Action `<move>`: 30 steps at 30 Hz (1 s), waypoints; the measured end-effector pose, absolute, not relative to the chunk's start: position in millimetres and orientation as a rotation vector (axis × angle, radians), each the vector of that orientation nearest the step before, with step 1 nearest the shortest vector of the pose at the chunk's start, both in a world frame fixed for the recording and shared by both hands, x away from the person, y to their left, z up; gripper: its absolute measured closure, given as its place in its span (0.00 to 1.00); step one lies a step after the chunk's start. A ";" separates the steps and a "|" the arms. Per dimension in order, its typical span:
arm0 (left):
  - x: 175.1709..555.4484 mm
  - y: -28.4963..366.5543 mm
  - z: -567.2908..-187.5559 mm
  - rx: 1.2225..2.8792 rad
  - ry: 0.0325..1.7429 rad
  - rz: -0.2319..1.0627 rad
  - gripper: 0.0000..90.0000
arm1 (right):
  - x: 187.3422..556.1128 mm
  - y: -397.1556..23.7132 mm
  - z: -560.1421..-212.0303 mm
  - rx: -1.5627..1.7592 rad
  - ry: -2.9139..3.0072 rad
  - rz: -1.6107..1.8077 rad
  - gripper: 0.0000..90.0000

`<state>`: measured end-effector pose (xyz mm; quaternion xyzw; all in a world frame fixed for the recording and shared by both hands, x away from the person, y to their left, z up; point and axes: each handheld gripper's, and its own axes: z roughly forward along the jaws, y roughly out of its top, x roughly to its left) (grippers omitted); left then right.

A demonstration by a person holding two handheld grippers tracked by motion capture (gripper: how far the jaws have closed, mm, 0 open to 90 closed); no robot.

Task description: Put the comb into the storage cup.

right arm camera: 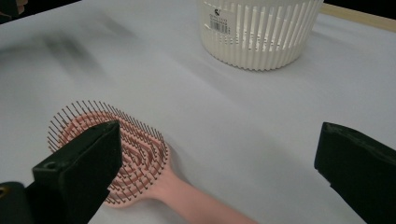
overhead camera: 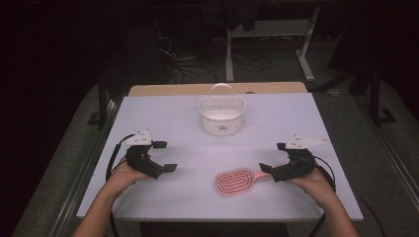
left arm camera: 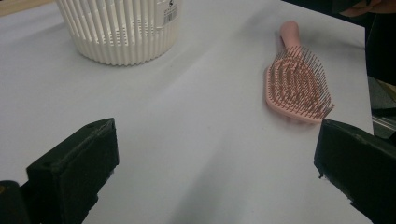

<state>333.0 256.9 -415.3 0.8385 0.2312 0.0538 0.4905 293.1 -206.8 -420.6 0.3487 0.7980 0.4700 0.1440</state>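
Note:
A pink hairbrush (overhead camera: 236, 181) lies bristles up on the white table (overhead camera: 188, 148), its handle pointing right; it also shows as the hairbrush (left arm camera: 297, 86) and the hairbrush (right arm camera: 135, 158). A white slatted basket (overhead camera: 222, 114) with a raised handle stands at the back middle. My left gripper (overhead camera: 164, 156) rests open at the table's left, empty. My right gripper (overhead camera: 273, 159) is open just right of the brush, its near jaw close above the handle end, with nothing between the jaws.
The basket (left arm camera: 122, 29) stands ahead in the left gripper view, and the basket (right arm camera: 259, 28) ahead in the right gripper view. A wooden board (overhead camera: 217, 89) edges the table's far side. Desk legs and cables (overhead camera: 232, 59) lie on the floor beyond.

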 end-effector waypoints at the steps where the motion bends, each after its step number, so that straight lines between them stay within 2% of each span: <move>1: 332.8 257.1 -415.2 2.036 0.561 0.131 0.00 | 293.1 -206.8 -420.6 1.005 2.300 1.355 0.00; 19: 331.6 254.1 -416.6 2.046 0.551 0.129 0.00 | 301.3 -205.2 -420.6 0.995 2.343 1.333 0.01; 30: 330.1 253.6 -417.5 2.049 0.538 0.125 0.00 | 311.2 -196.8 -415.3 1.001 2.374 1.261 0.06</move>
